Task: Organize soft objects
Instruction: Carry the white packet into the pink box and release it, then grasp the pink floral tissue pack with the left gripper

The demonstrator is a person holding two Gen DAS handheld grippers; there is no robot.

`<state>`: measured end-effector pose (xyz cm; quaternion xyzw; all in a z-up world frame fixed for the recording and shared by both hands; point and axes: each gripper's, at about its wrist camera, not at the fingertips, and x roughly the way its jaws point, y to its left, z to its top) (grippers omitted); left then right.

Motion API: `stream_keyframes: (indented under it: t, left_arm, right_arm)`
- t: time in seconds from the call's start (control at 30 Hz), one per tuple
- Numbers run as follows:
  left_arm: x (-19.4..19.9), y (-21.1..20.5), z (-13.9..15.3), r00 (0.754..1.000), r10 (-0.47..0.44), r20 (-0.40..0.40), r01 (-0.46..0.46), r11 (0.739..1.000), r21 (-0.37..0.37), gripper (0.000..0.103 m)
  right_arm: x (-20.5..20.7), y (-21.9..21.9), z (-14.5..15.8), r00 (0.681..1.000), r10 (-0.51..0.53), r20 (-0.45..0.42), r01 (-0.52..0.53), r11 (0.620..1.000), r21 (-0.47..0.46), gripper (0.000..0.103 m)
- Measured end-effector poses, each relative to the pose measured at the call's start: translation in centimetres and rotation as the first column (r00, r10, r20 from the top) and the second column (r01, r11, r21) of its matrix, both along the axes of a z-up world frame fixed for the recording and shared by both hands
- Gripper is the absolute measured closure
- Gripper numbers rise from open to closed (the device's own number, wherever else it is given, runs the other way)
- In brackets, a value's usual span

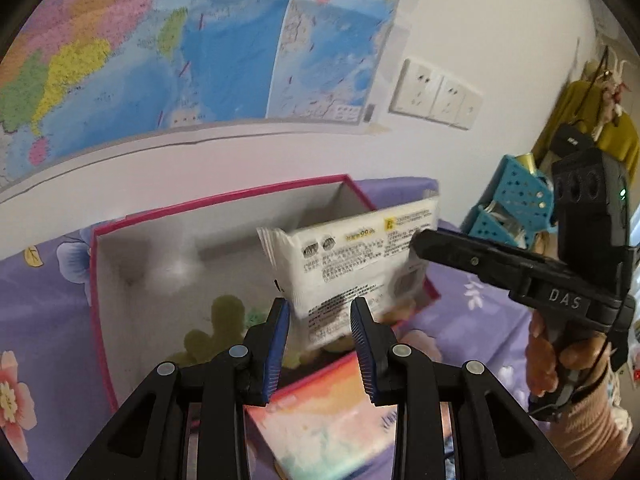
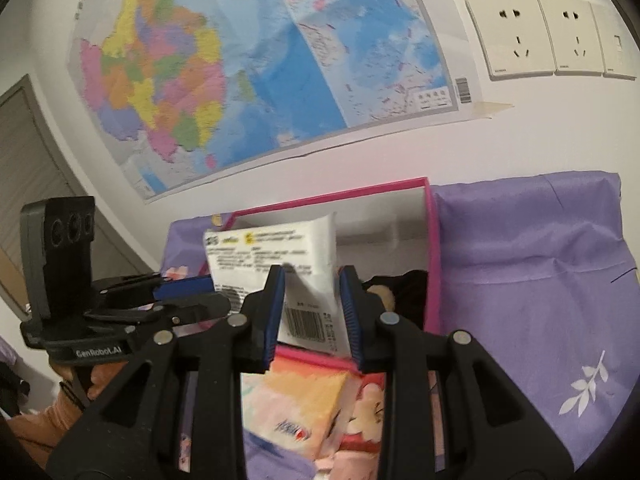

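Wipes pack (image 2: pixel 308 276) is gripped between the fingers of the right gripper (image 2: pixel 313 312) and held tilted above the pink-rimmed box (image 1: pixel 224 200) — the left gripper (image 1: pixel 320 344) is kept open with nothing between its fingers.

Wipes pack (image 1: pixel 352 256) print blurred, illegible.

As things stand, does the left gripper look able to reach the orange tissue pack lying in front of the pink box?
Probably yes. The left gripper is open and empty, and the orange tissue pack lies uncovered just below its jaws. The white wipes pack, held by the right gripper, hangs farther off over the pink box.
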<state>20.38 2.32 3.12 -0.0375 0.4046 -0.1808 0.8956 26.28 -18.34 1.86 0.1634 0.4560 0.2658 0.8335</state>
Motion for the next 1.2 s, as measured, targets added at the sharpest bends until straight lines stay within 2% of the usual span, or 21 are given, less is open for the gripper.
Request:
stream_keyframes:
  t: [0.23,0.33,0.5,0.7,0.9,1.03,1.2]
  left_arm:
    - [2.6,0.0,-1.4,0.997,0.054,-0.054,-0.052,0.998,0.027,0.072]
    - [2.5,0.2,-1.1,0.997,0.071,-0.034,-0.07,0.997,0.034,0.072]
    - [1.1,0.8,-0.5,0.997,0.075,0.02,-0.075,0.997,0.033,0.072]
    - [-3.2,2.4,1.1,0.993,0.041,0.108,-0.038,0.999,-0.029,0.07]
    - [-8.6,3.7,2.1,0.983,0.012,0.183,0.0,0.998,-0.066,0.066]
    - [-11.6,4.7,0.8,0.987,-0.003,0.163,0.015,0.998,-0.069,0.063]
    - [-15.3,5.7,-3.4,0.997,0.015,0.072,-0.011,0.998,-0.067,0.059]
  right_arm:
    - [2.7,0.5,-2.0,0.998,-0.052,-0.038,0.05,0.997,-0.053,0.071]
    - [2.9,0.4,-2.5,0.996,-0.083,-0.039,0.079,0.994,-0.075,0.071]
    - [1.5,0.7,-2.3,0.998,-0.053,-0.021,0.051,0.995,-0.082,0.071]
    - [-1.8,0.5,-0.6,1.0,-0.001,0.014,0.001,0.999,-0.045,0.068]
    - [-6.3,1.2,1.6,0.993,0.113,0.046,-0.113,0.993,0.012,0.064]
    - [-9.1,2.1,2.2,0.976,0.212,0.038,-0.214,0.976,0.045,0.064]
    - [-12.3,2.4,2.3,0.96,0.278,0.029,-0.279,0.96,0.03,0.06]
